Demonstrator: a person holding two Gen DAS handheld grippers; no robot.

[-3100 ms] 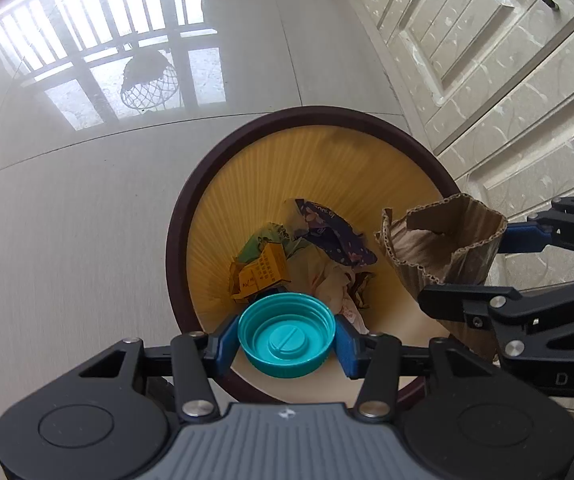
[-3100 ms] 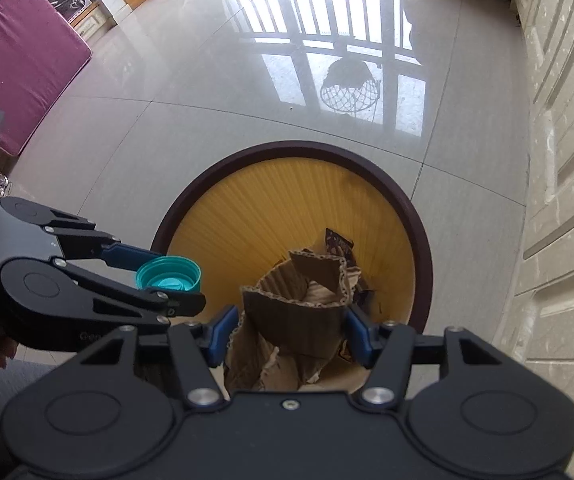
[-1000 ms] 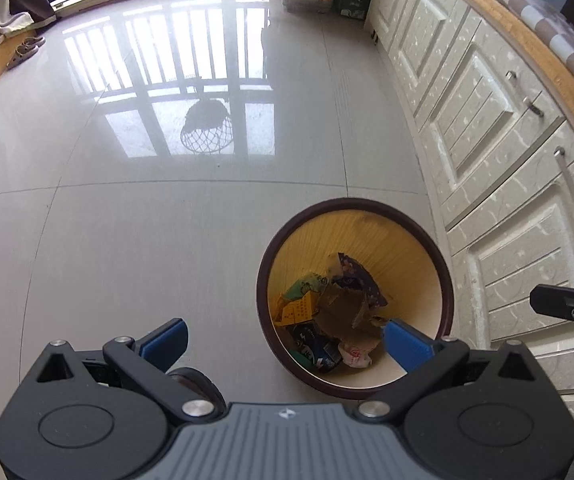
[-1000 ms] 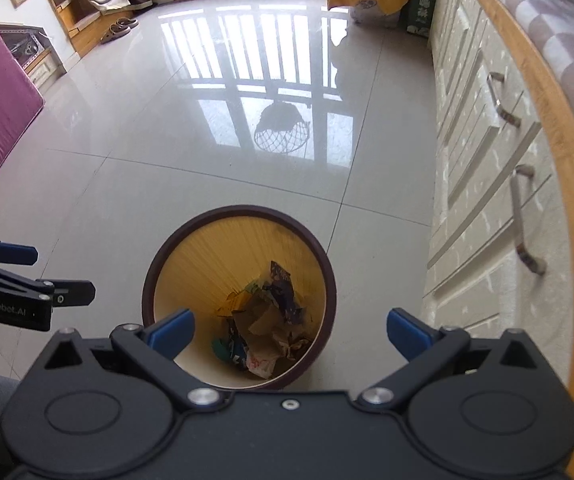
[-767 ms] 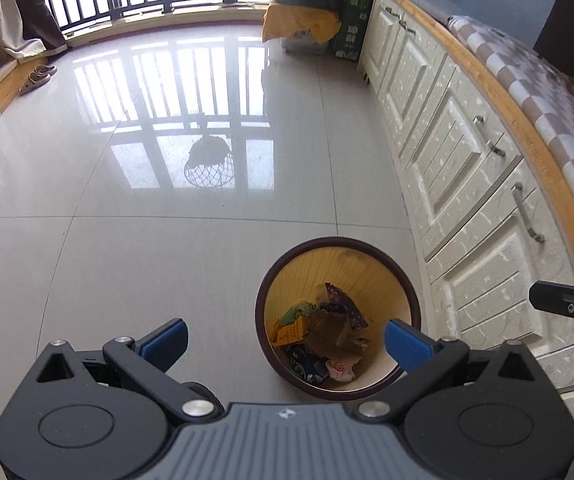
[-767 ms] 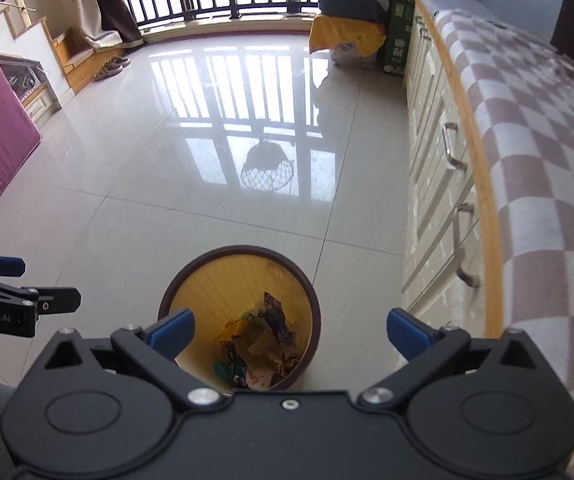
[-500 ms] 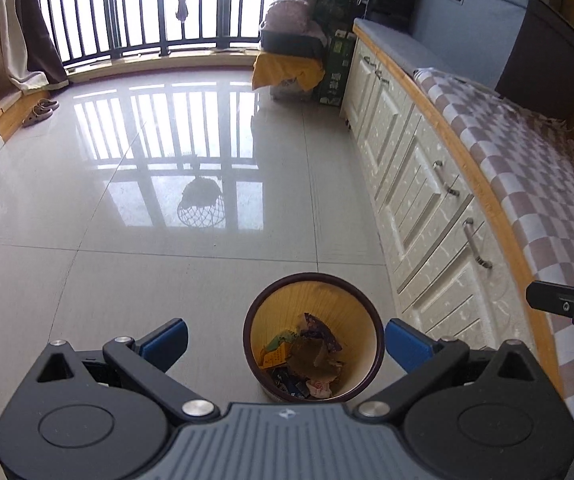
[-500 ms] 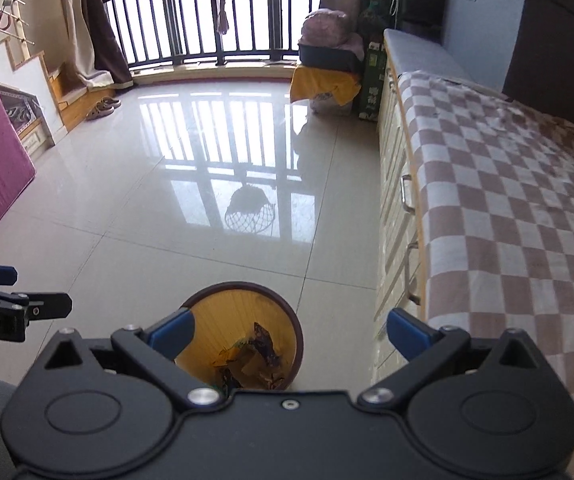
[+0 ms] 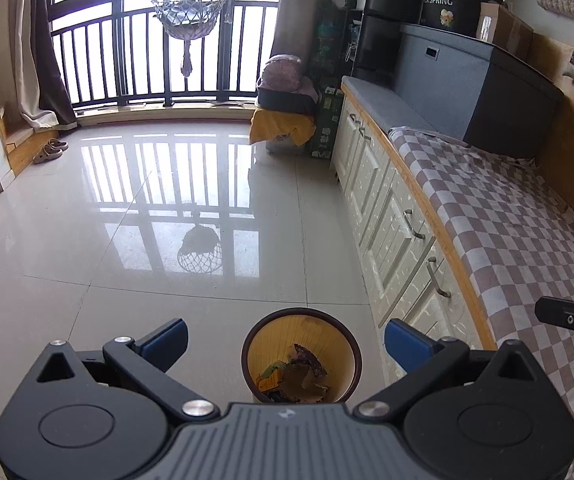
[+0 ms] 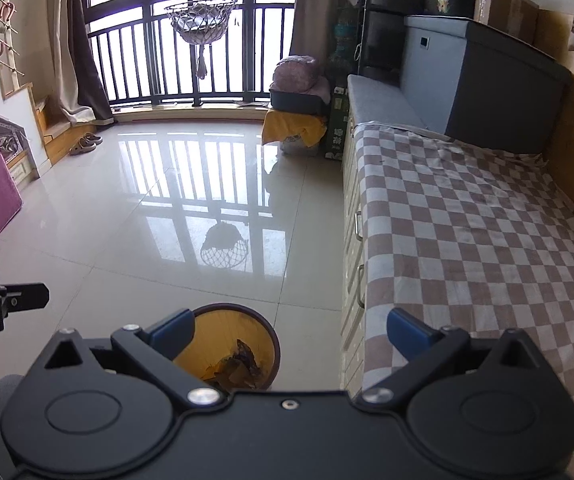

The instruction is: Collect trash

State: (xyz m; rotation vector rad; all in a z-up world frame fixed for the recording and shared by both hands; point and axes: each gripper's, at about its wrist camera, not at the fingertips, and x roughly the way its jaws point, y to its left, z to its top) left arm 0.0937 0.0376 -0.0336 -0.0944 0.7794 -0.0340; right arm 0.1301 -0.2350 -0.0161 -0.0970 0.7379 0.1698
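Both claws are held high above the floor, looking down the room. Left gripper (image 9: 285, 336): jaws spread wide, nothing between the blue pads. Right gripper (image 10: 289, 330): the same, fully parted and empty.

Waste bin (image 9: 349, 350) stands at lower centre of the left view, on the tiled floor (image 9: 167, 240), just beside the cream cabinets (image 9: 391, 236). Dark rim, yellow ribbed inside. Trash (image 9: 293, 378) lies in its bottom: crumpled brown cardboard, a dark printed wrapper, an orange scrap. In the right view the bin (image 10: 247, 320) sits lower centre-left, partly hidden behind the left jaw.

Progress, as I judge it: the pieces visible in the bin count as collected. No loose litter shows on the glossy tiles, nor on the checked cloth (image 10: 467, 240) along the right. Either the job is near its end, or the next piece lies outside both views; I cannot tell which.

Writing: a black round container (image 9: 451, 10) at upper right reads "CKSPRING", its first letters cut off; a small flower motif sits beneath. On the neighbouring claw at the left edge of the right view, white lettering ends in ".AI". Green boxes by the far cabinet carry print too small to read.
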